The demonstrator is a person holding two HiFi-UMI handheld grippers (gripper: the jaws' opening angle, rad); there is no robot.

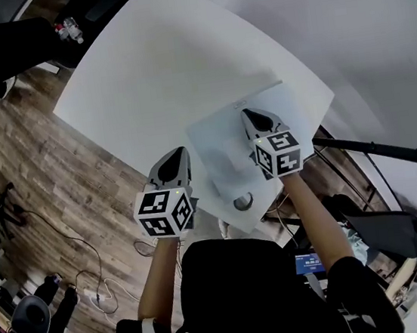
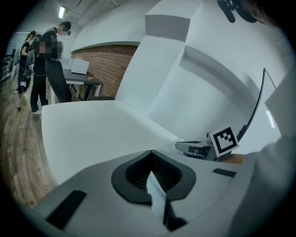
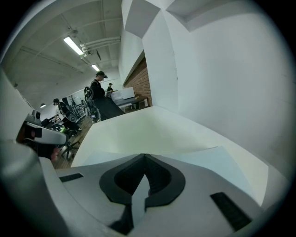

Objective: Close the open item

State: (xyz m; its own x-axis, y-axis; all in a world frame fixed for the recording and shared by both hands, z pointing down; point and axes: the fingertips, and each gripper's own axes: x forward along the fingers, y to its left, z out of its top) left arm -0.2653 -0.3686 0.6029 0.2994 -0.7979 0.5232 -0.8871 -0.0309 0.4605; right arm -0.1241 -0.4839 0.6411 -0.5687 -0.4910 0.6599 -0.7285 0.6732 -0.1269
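A pale grey-blue sheet lies at the near right corner of the white table. It carries a faint paler rectangle, too washed out to identify, and a small dark ring-shaped object near its front edge. No open item can be made out. My left gripper hangs over the table's near left edge, just left of the sheet, jaws shut and empty. Over the sheet's far right part, my right gripper is likewise shut on nothing. The left gripper view shows the right gripper's marker cube.
Wooden floor with cables lies left of the table. A black bar and dark gear stand at the right, below the table's edge. A black chair sits at lower left. People stand far off near desks.
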